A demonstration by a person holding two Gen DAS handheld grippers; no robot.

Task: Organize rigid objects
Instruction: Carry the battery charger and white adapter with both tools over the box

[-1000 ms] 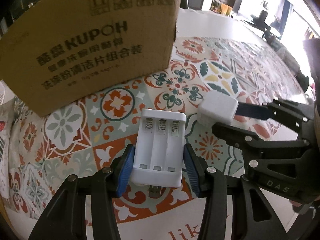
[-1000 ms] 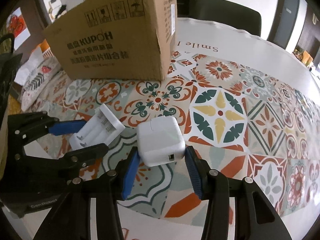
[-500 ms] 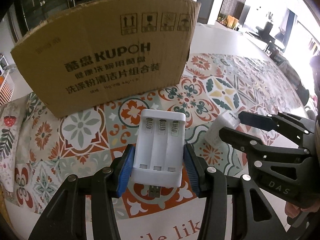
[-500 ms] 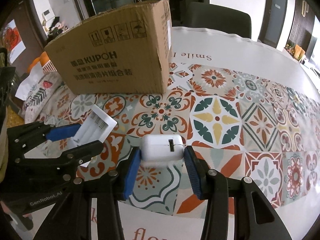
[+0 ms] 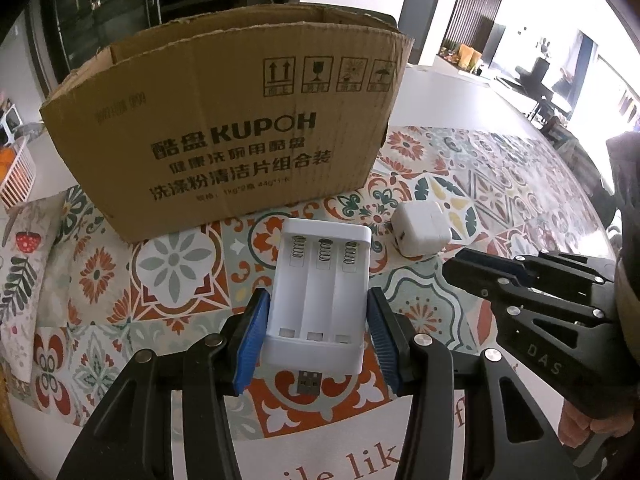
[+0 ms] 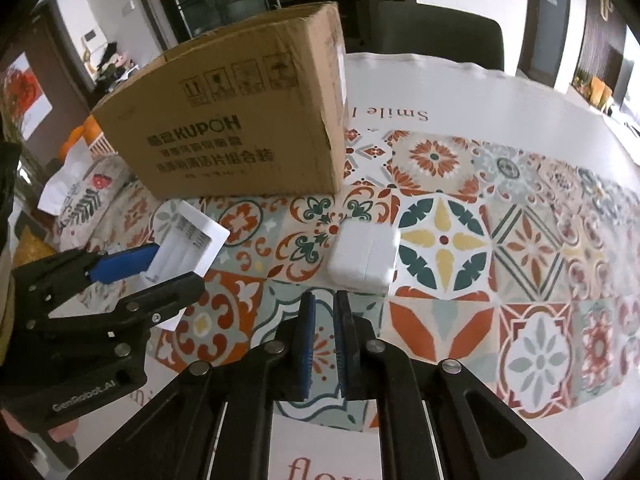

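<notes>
My left gripper (image 5: 318, 316) is shut on a white three-slot battery charger (image 5: 320, 292), held above the patterned tablecloth; the charger also shows in the right wrist view (image 6: 188, 240). A white cube power adapter (image 6: 365, 258) lies free on the cloth, just beyond my right gripper (image 6: 324, 304), whose blue pads are nearly together with nothing between them. The adapter also shows in the left wrist view (image 5: 420, 230), with the right gripper (image 5: 464, 268) to its right. An open KUPOH cardboard box (image 5: 240, 140) stands behind both.
The table carries a tiled-pattern cloth (image 6: 520, 240) with a white border. A dark chair (image 6: 440, 36) stands at the far side. A white basket (image 5: 16, 172) and a strawberry-print cloth (image 5: 28, 248) lie at the left edge.
My right gripper let go of the adapter, which now lies on the cloth, and drew back with its jaws closed. My left gripper rose with the charger, so the box top shows.
</notes>
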